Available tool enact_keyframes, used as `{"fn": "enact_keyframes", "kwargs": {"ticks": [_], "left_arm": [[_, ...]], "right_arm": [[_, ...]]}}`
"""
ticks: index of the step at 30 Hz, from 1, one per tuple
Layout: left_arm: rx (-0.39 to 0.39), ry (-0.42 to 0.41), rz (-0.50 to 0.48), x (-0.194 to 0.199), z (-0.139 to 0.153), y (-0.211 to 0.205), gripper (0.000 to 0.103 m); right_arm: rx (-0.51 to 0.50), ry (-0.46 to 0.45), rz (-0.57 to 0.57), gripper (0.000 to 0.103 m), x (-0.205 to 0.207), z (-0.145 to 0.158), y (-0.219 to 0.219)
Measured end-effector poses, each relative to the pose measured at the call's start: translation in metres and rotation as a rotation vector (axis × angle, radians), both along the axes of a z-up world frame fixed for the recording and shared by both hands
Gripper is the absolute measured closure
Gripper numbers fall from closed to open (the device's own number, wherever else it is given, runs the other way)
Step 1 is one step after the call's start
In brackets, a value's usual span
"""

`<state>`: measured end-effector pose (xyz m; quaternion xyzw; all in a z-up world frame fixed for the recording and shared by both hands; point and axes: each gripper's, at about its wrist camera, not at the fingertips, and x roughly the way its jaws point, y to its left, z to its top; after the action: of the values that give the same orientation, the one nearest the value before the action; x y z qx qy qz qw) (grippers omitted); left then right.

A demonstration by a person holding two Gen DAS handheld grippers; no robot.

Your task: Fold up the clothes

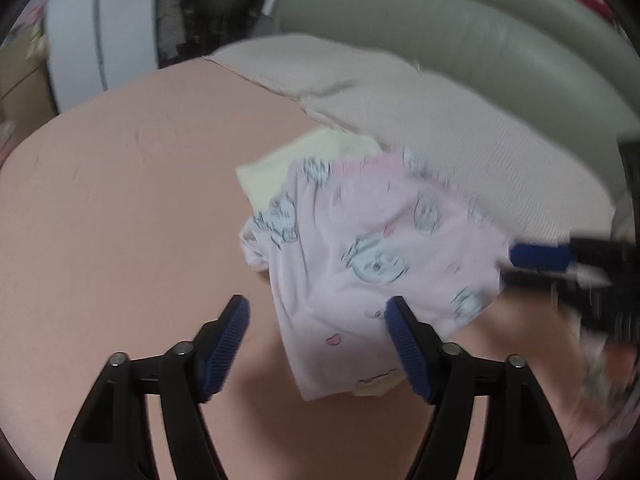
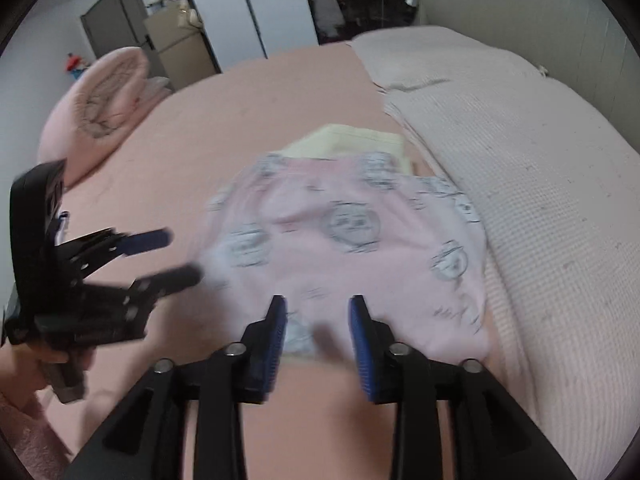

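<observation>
A pink garment [image 1: 372,256] printed with grey cartoon faces lies on the pink bed sheet [image 1: 120,208], over a pale yellow folded piece [image 1: 280,168]. My left gripper [image 1: 318,312] is open and empty, just short of the garment's near edge. My right gripper [image 2: 318,312] is open, its fingers just above the garment's [image 2: 344,236] near edge. In the left wrist view the right gripper [image 1: 540,264] reaches the garment's right edge. In the right wrist view the left gripper [image 2: 180,256] hovers open at the garment's left side.
A beige textured blanket [image 2: 520,184] covers the right side of the bed. A grey padded headboard [image 1: 460,36] stands behind it. A pink pillow [image 2: 100,108] lies at the far left. A wardrobe and a cabinet [image 2: 180,48] stand beyond the bed.
</observation>
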<state>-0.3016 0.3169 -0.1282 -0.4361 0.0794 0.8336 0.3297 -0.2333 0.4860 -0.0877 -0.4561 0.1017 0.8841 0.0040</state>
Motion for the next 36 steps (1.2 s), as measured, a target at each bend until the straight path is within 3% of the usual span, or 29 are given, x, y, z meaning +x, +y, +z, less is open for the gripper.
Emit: {"fn": "enact_keyframes", "kwargs": {"ticks": [2,4,8,10,12,14,18,22,27,30,32,36], "left_arm": [[0.015,-0.064,0.011,-0.010,-0.005,0.003,0.013],[0.001,-0.114,0.017,-0.016,-0.011,0.011,0.013],[-0.051,-0.106,-0.025,-0.016,-0.007,0.027,0.012],[-0.081,-0.085,-0.032,-0.012,-0.002,0.026,0.012],[-0.106,-0.075,-0.005,-0.018,0.001,0.020,0.012],[-0.112,-0.082,0.029,-0.028,0.006,0.005,0.012],[-0.126,-0.007,0.131,-0.036,0.037,-0.049,0.012],[-0.238,0.031,0.310,-0.054,0.069,-0.107,0.012],[-0.191,0.116,0.447,-0.053,0.119,-0.190,0.012],[-0.150,0.093,0.530,-0.043,0.139,-0.238,0.012],[-0.120,0.092,0.563,-0.033,0.153,-0.267,0.012],[-0.127,0.175,0.625,0.007,0.184,-0.314,0.012]], "right_arm": [[0.001,0.000,-0.057,0.015,0.010,0.009,-0.008],[-0.029,0.013,-0.093,0.015,0.012,0.012,-0.010],[-0.035,-0.079,-0.166,0.015,-0.001,-0.002,-0.007],[-0.027,-0.101,-0.197,0.011,-0.008,-0.011,-0.003],[-0.016,-0.115,-0.234,0.000,-0.018,-0.021,0.003],[-0.021,-0.119,-0.252,0.000,-0.025,-0.023,0.006],[-0.022,-0.102,-0.226,0.000,-0.031,-0.005,-0.011],[0.017,-0.057,-0.182,0.000,-0.050,0.020,-0.053],[-0.006,0.016,-0.127,0.000,-0.074,0.055,-0.121],[0.012,0.043,-0.055,0.000,-0.081,0.076,-0.174],[0.024,0.069,-0.006,0.000,-0.077,0.091,-0.209],[0.046,0.109,0.104,0.000,-0.050,0.123,-0.274]]}}
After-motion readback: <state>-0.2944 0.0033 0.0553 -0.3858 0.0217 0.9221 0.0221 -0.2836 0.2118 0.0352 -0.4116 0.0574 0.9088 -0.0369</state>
